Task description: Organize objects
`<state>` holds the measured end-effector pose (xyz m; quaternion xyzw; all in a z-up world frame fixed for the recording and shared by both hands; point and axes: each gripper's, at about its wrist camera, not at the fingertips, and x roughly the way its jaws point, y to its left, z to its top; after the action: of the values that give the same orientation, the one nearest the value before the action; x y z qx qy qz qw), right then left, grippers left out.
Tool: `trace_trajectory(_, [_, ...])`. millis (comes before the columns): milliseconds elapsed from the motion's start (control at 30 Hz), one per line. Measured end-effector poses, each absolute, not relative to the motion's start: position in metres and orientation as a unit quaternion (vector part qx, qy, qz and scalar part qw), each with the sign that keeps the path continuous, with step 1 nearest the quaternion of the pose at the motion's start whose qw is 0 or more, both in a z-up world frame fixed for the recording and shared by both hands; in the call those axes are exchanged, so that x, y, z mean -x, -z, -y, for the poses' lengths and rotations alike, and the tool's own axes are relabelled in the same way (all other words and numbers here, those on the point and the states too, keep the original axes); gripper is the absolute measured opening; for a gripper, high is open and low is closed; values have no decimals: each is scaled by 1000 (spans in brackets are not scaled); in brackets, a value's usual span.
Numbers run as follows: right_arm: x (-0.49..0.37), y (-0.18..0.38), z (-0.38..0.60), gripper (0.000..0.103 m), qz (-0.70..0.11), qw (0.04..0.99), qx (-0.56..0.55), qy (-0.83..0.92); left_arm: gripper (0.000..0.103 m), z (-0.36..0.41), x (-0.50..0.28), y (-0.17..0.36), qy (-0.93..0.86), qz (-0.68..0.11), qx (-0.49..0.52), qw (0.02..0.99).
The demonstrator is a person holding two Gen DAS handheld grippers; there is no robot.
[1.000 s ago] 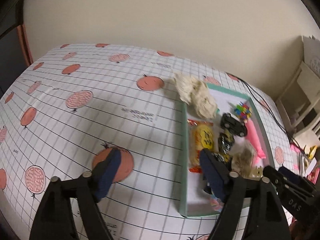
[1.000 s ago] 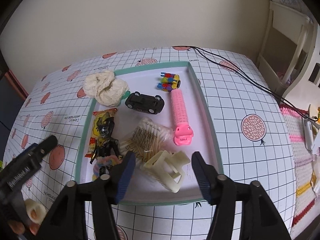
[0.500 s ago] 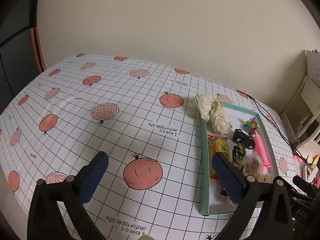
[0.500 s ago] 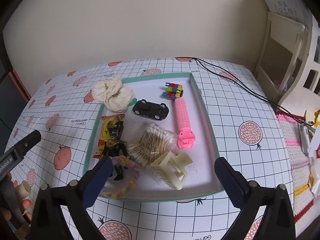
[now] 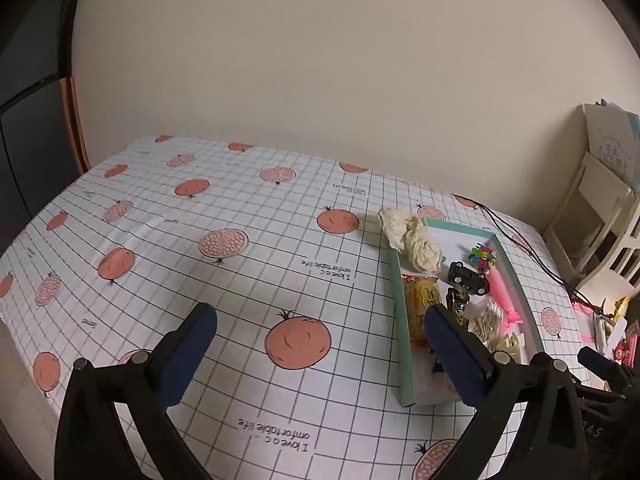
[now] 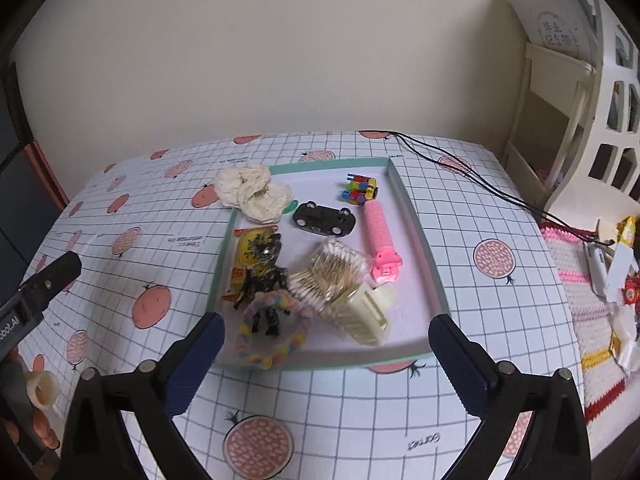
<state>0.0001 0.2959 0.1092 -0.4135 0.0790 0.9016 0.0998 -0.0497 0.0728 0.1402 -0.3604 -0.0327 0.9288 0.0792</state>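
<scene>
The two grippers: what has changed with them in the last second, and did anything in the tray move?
Both the left gripper and the right gripper have opened wider and drawn back from the tray, so more tablecloth shows. Neither holds anything. The cream hair clip, black toy car and pink roller lie as before.

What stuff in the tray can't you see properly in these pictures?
- Snack packet, right wrist view: the black figure lies over it, hiding its print.
- Green thing, right wrist view: mostly under the cream scrunchie.
- Tray's near items, left wrist view: hidden behind a gripper finger.
</scene>
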Motion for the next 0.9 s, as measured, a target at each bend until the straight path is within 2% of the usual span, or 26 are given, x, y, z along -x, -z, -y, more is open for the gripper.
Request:
trace_trajectory(333, [-32,-86,-280,103,-106,98,420,-896,103,-56,10,-134,-939,27,339,50])
trace_trajectory(700, [-46,-35,-269,103,-88,109,464,-875,103,-51,-13,-55,-909,19,414,33])
trace_trajectory(900, [-48,-12,-263,103,-66,111,486,-865,103,-49,-14,-30,-898,-9,440,23])
